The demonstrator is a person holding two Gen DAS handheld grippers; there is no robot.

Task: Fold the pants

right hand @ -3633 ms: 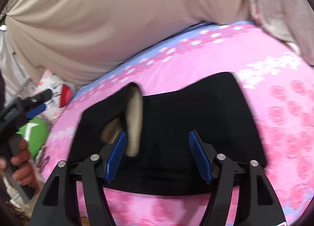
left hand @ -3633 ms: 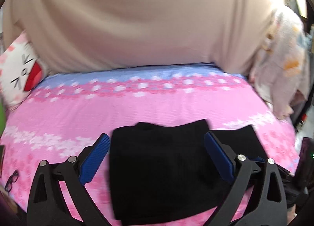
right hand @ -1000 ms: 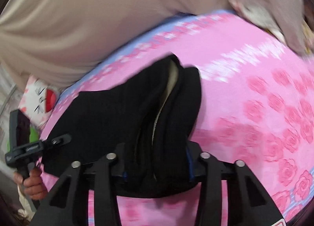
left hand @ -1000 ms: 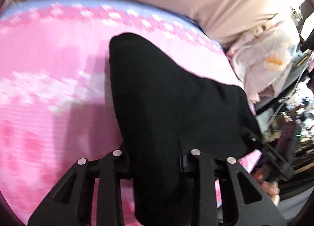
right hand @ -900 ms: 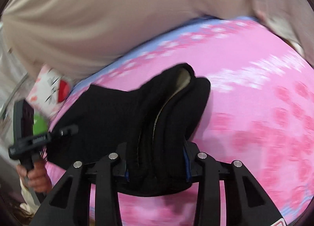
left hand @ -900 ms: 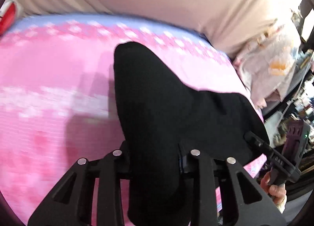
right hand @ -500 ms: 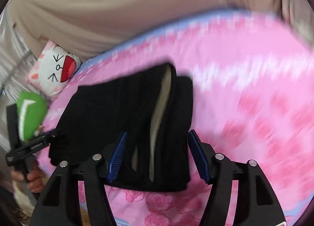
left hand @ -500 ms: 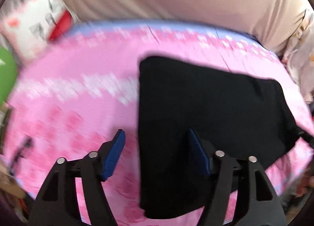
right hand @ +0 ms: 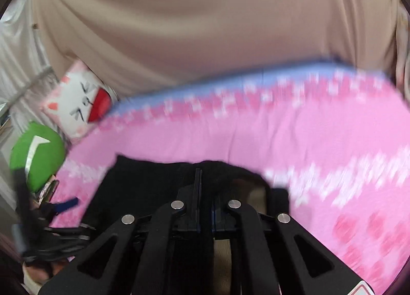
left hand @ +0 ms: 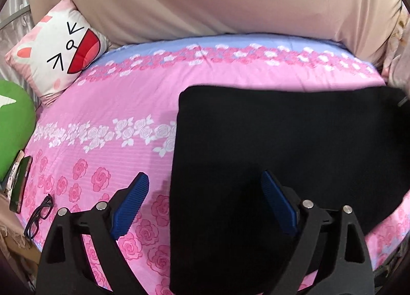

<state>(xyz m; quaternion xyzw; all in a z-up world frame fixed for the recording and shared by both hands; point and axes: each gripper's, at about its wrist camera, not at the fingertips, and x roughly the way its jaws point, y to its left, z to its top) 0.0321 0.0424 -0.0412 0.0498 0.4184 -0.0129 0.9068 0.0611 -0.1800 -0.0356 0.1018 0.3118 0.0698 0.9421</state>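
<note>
Since the left gripper (left hand: 205, 205) has let go, jaws spread over the folded pants (left hand: 282, 146) at lower right, the right gripper (right hand: 205, 207), newly clenched, seems empty: fold likely finished.

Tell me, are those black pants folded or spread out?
Folded: the black pants lie as a compact rectangle on the pink floral bedsheet, with no separate legs showing.

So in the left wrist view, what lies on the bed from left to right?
Phone → glasses → left gripper's blue pad → black pants.
</note>
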